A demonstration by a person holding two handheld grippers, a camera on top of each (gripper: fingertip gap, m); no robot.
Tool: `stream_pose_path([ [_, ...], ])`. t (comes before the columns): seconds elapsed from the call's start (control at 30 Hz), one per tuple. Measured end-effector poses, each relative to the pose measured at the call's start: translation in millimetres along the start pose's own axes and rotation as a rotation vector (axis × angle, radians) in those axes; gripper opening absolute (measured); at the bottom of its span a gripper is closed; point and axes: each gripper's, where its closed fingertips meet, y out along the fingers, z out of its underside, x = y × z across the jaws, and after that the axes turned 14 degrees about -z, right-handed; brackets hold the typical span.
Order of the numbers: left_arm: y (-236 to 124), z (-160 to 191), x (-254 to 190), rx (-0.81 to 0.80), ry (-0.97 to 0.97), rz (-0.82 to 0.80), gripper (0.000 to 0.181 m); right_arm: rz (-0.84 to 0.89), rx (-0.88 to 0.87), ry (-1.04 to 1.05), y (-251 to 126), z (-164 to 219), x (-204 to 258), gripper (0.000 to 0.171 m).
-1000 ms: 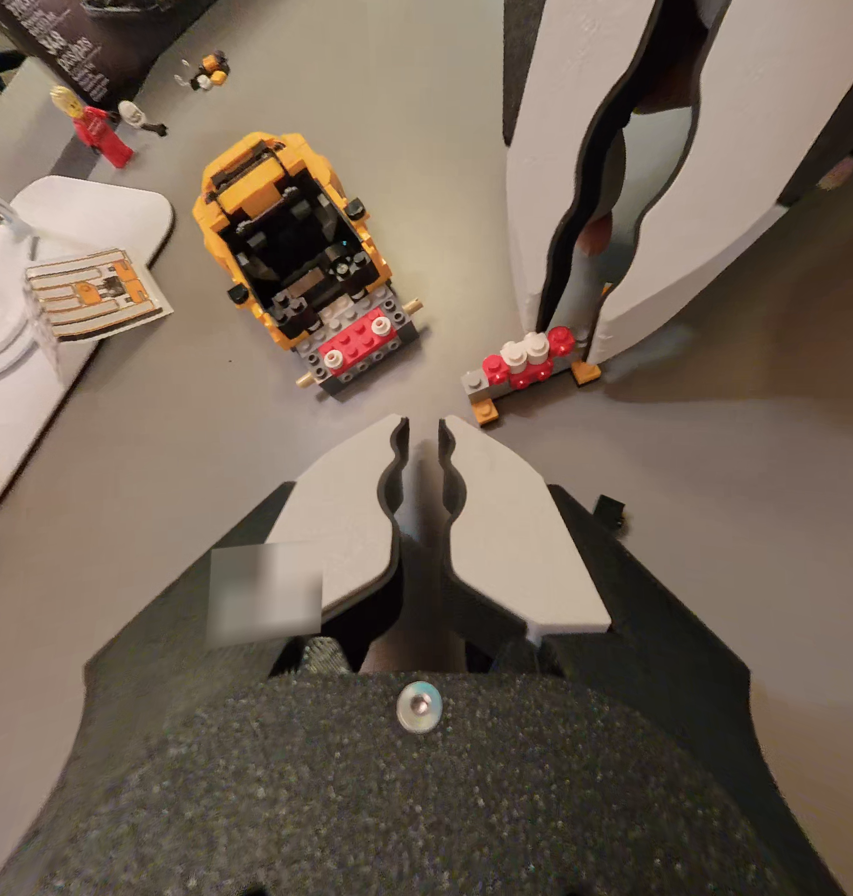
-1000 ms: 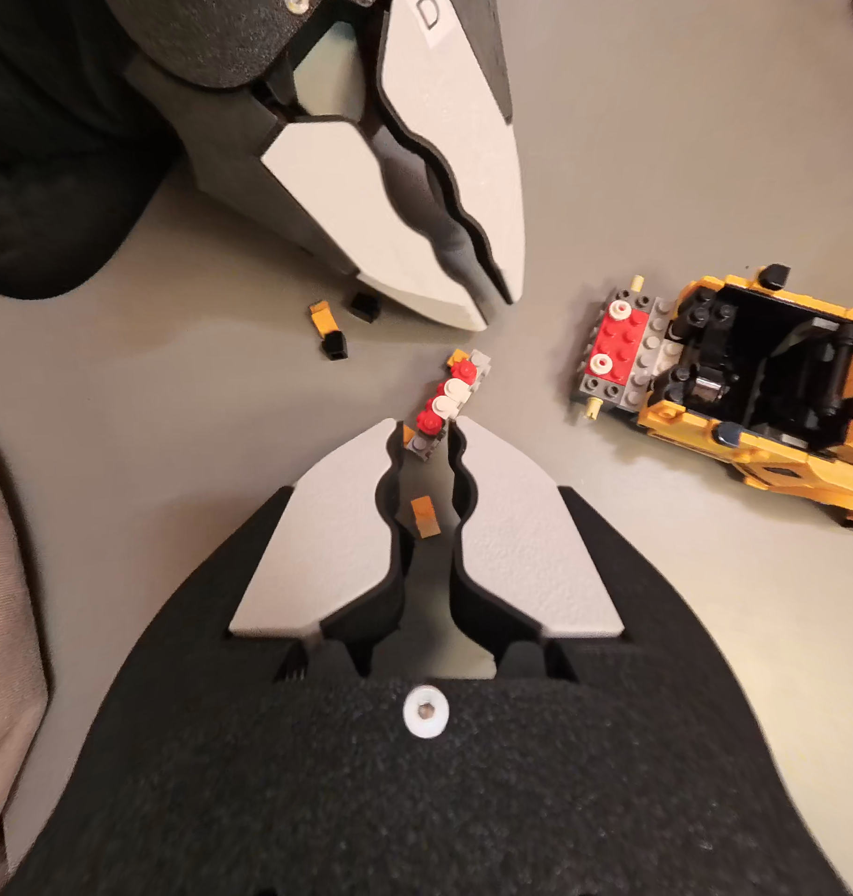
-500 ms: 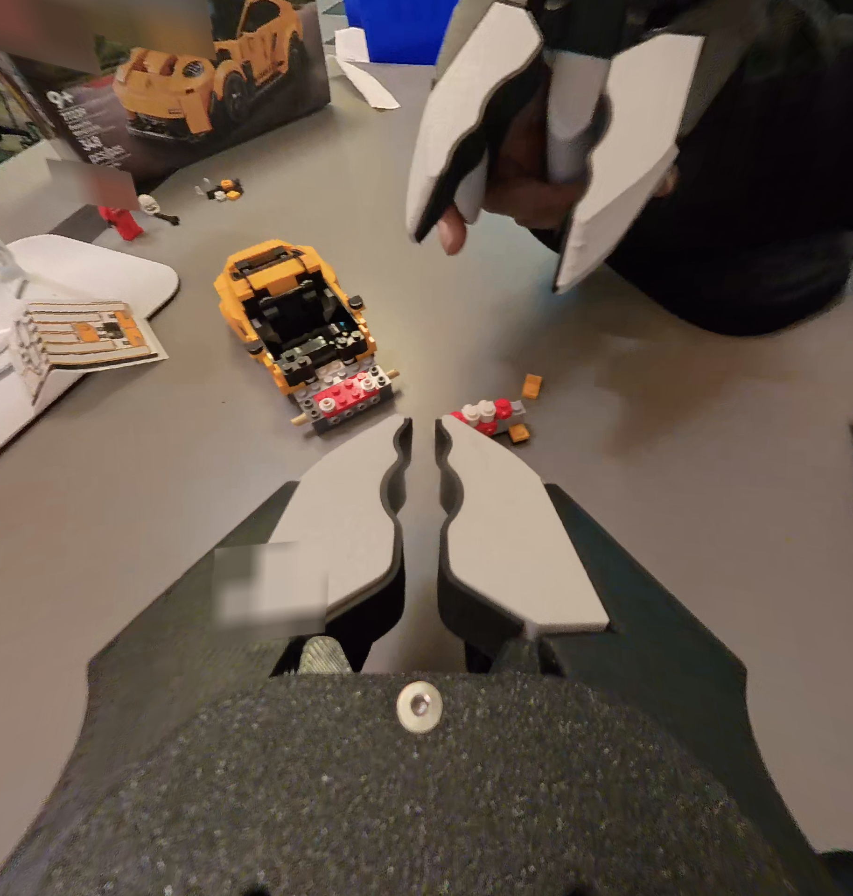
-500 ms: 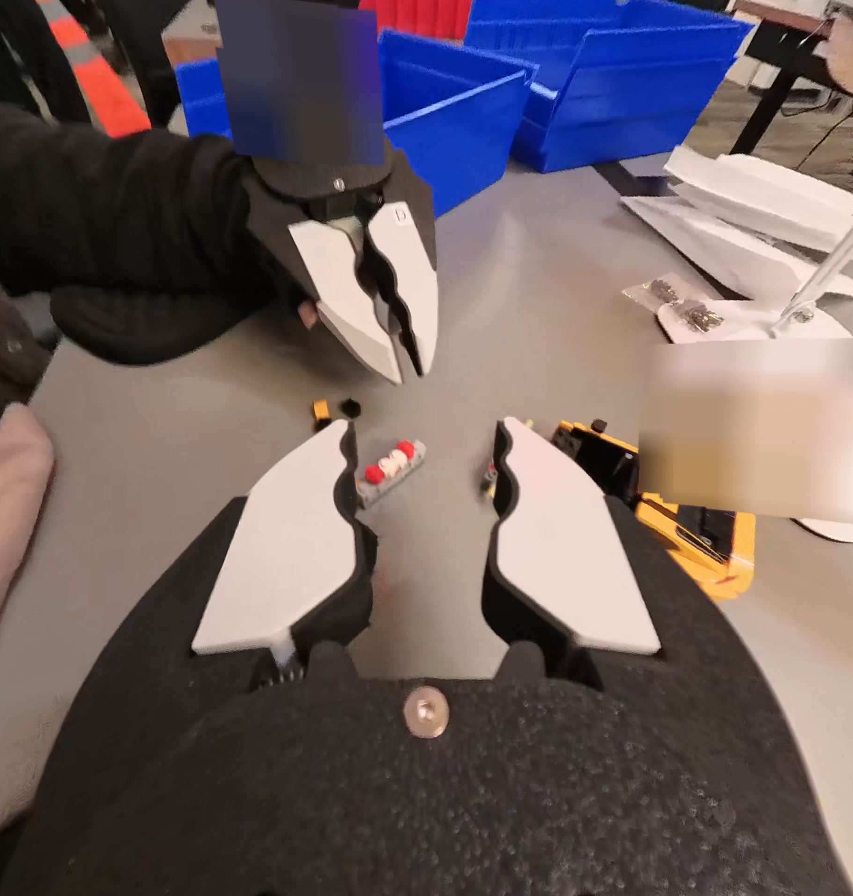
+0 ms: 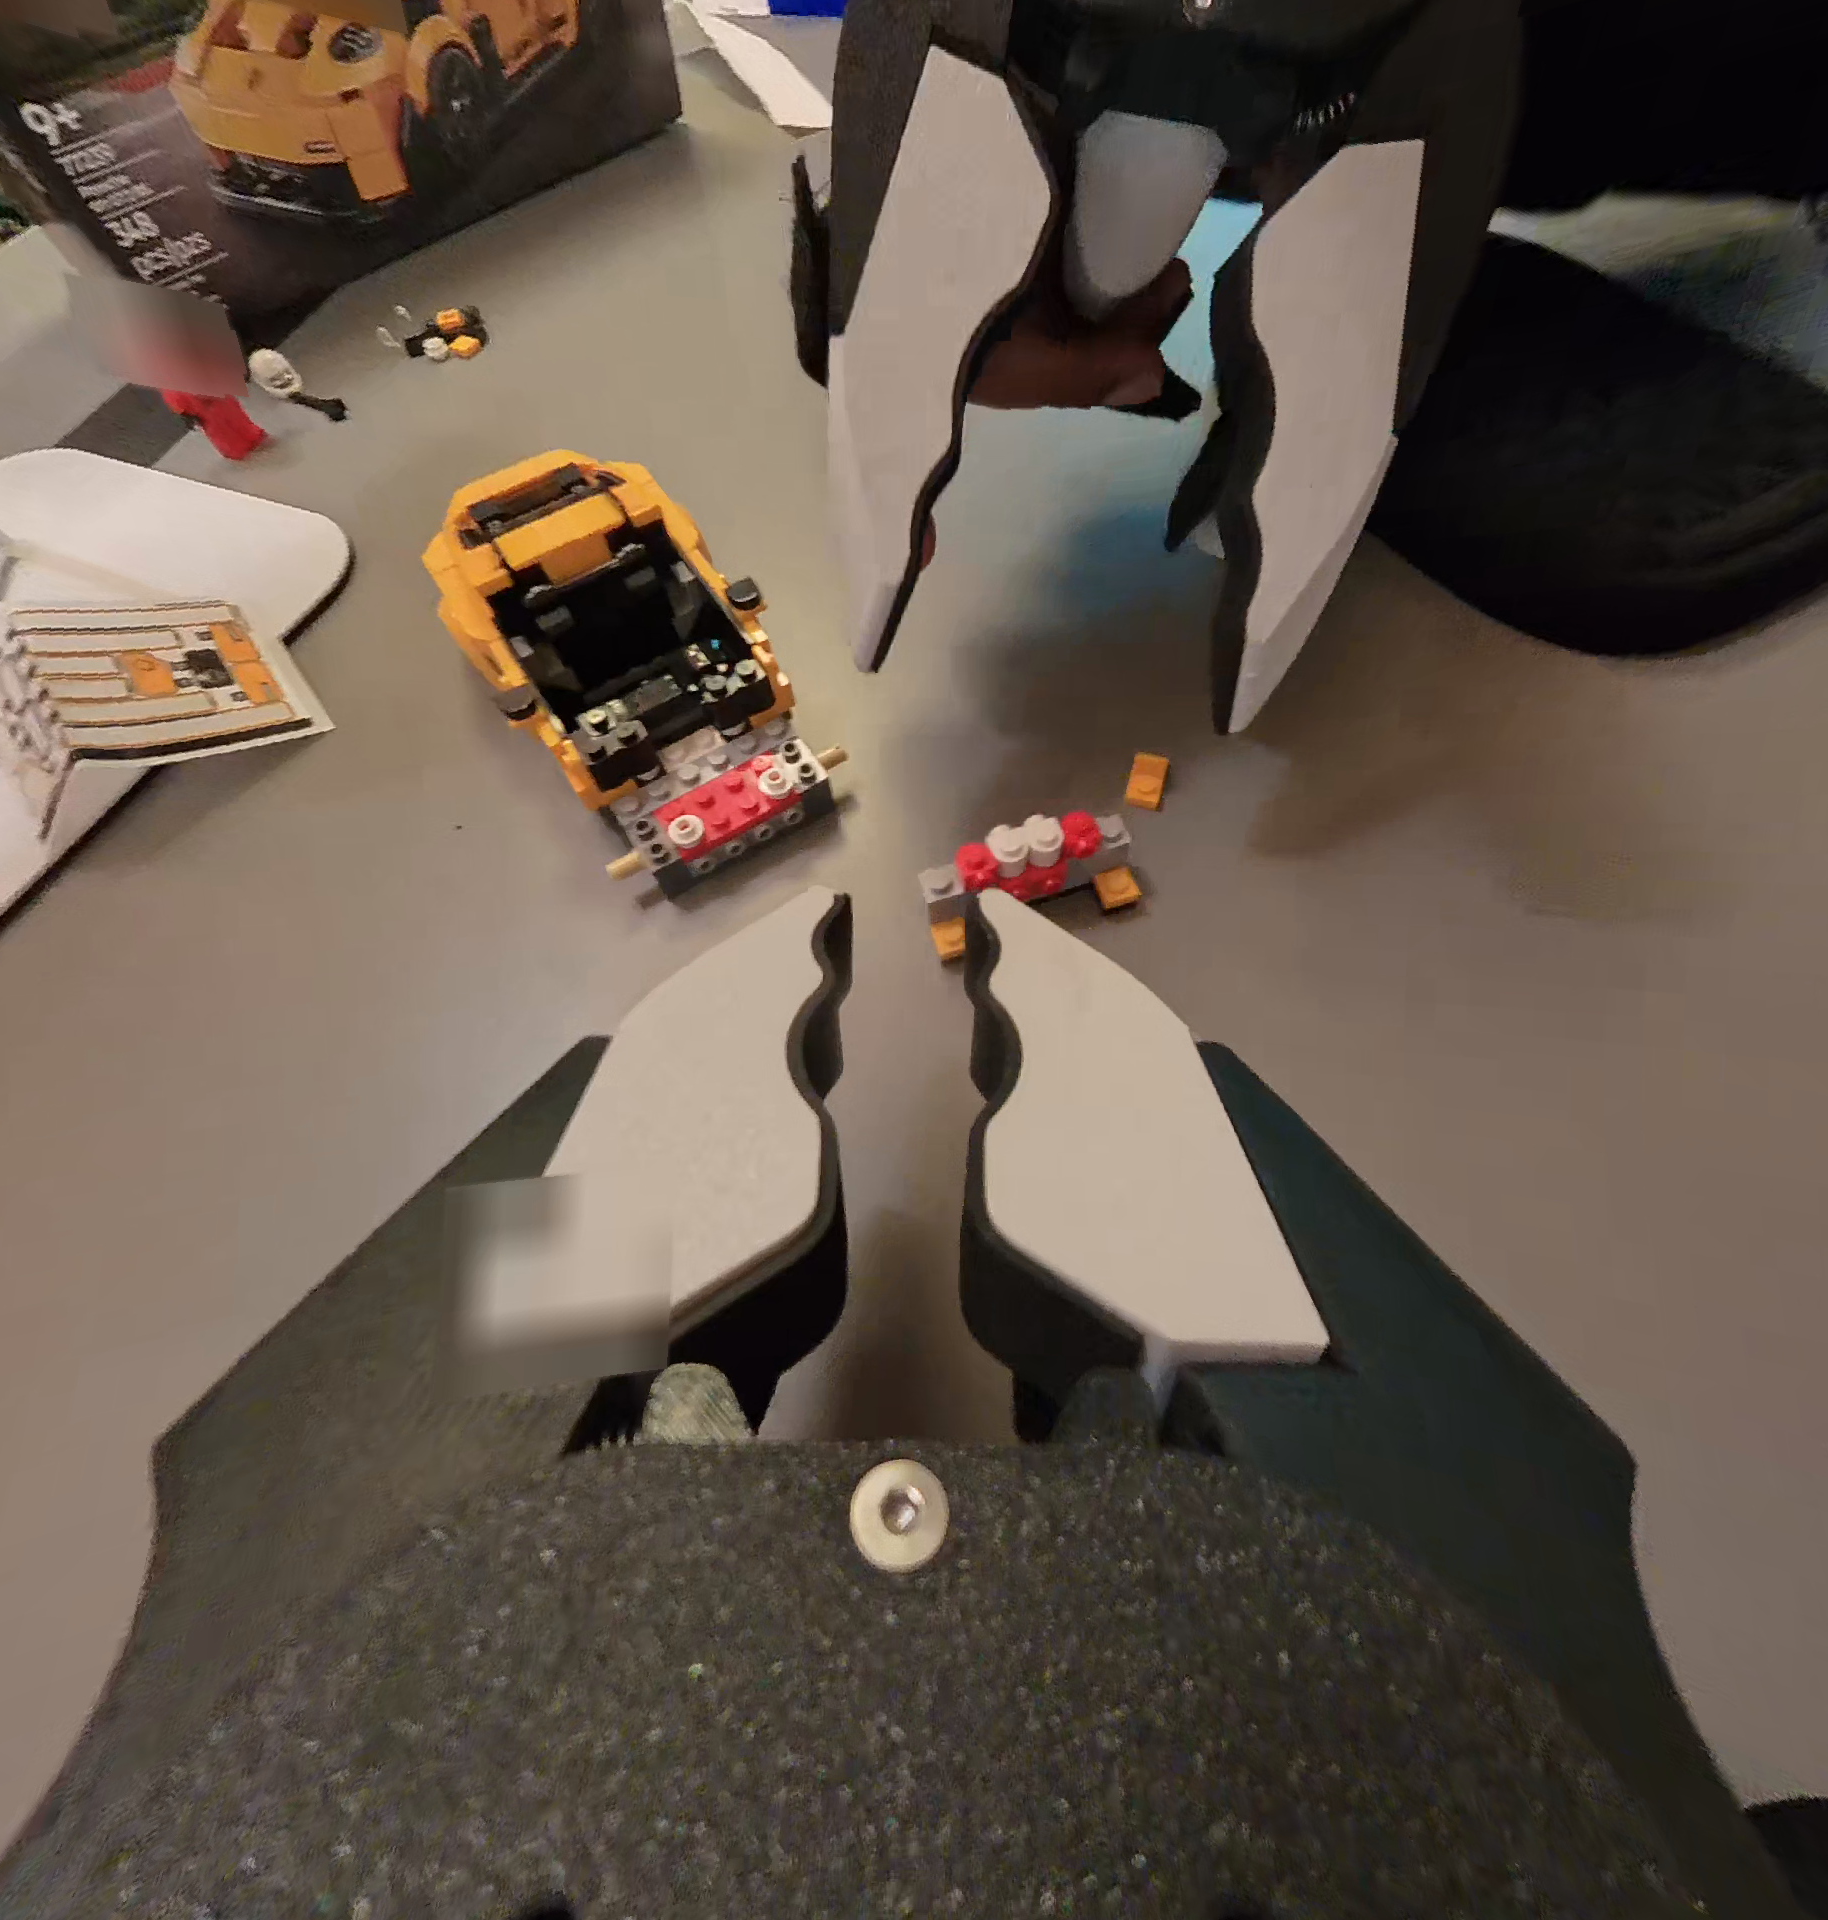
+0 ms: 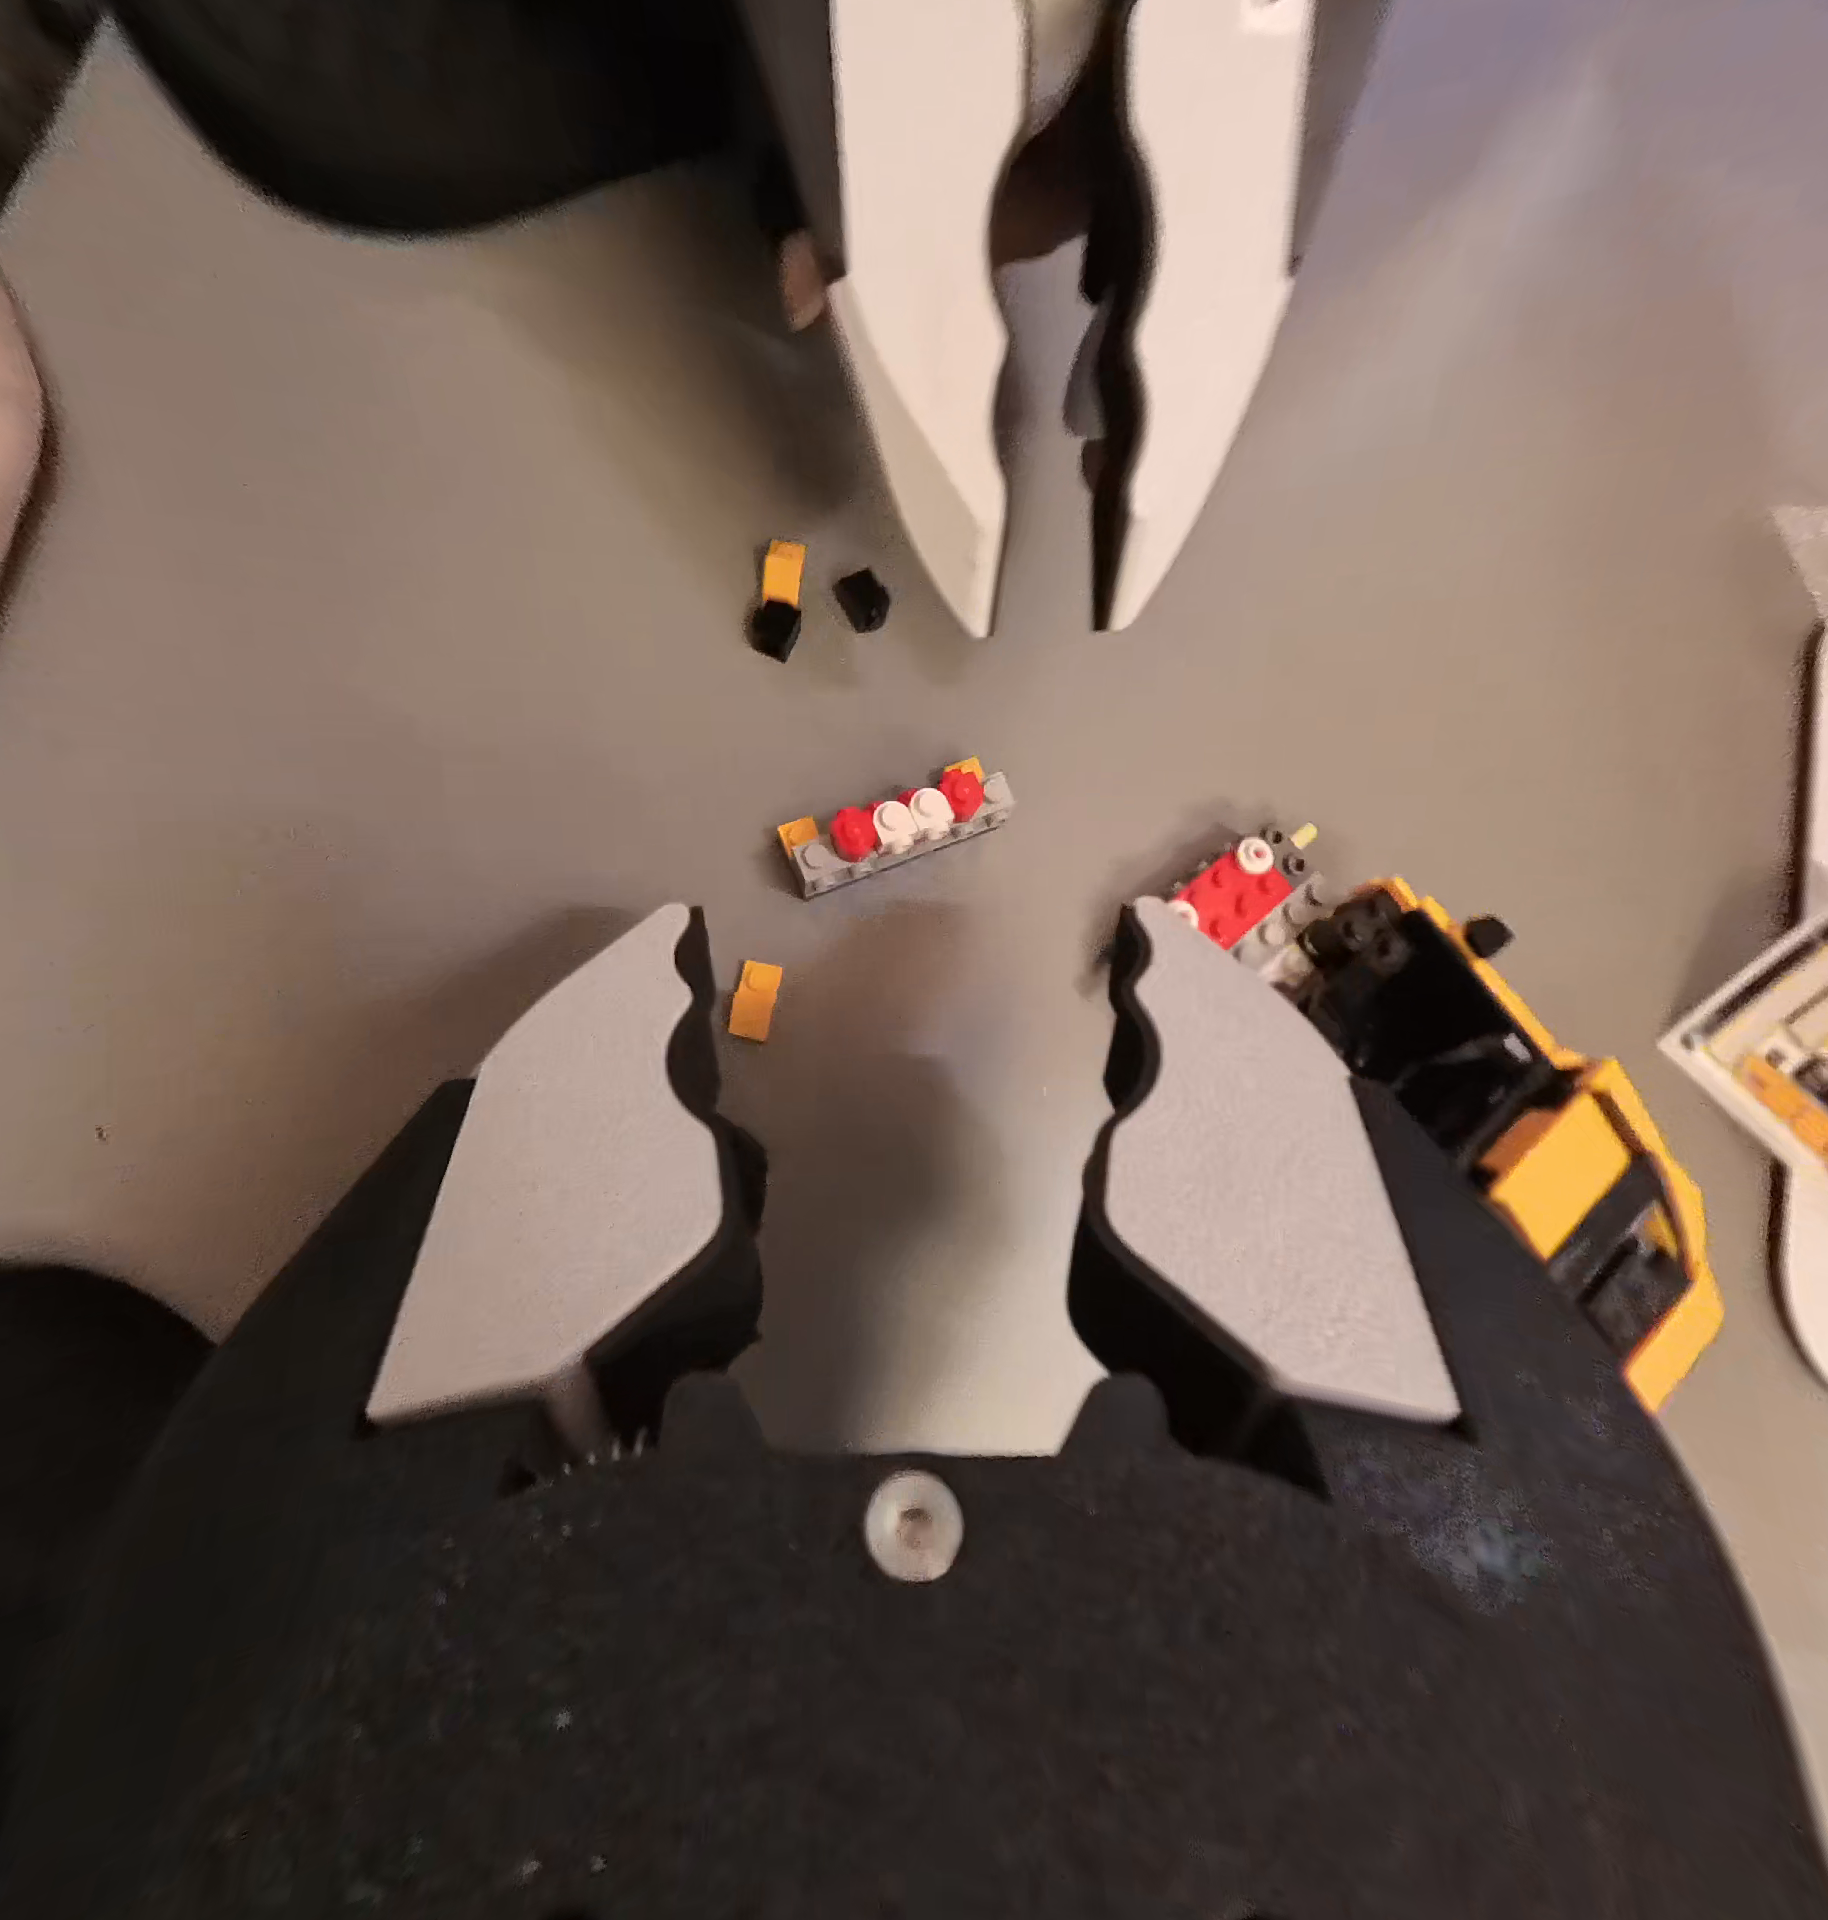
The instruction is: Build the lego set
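Right gripper (image 6: 905,920) spread wide and empty, low centre of frame, ready for the little red-and-white brick row (image 6: 897,831) lying mid-frame on the desk (image 6: 370,623). Left gripper (image 5: 905,909) nearly pinched, empty.

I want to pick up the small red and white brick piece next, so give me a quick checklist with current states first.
1. Right hand-held gripper open wide enough for the brick piece: ok.
2. Right hand-held gripper empty: ok.
3. Brick piece lying free on the table, touched by neither gripper: ok.
4. Loose orange tile out of the closing path: not ok, it sits by the fingertip.
5. Left hand-held gripper out of the way: not ok, its tip is right beside the piece.
6. Yellow car ready to receive it: cannot tell.
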Motion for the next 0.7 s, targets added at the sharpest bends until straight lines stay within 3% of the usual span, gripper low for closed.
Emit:
stream_pose_path([
  [0.13,-0.4,4.7,9.3,0.016,0.002,-0.035,0.019,-0.121,0.116,-0.060,14.8,3.1,2.2,0.081],
  [0.33,-1.9,5.0,10.5,0.014,0.002,-0.034,0.017,-0.164,0.106,-0.058,28.5,2.4,-2.5,0.080],
  [0.43,-0.9,7.0,6.3,0.026,0.020,-0.021,0.017,-0.185,0.113,-0.048,36.4,1.4,-3.5,0.073],
  [0.53,-1.2,7.3,4.2,0.027,0.020,-0.009,0.016,-0.188,0.118,-0.038,40.9,2.5,-3.5,0.052],
  [0.7,-4.4,1.3,-1.2,-0.001,-0.047,0.052,0.017,-0.150,0.025,-0.011,35.1,-6.4,1.2,0.052],
])
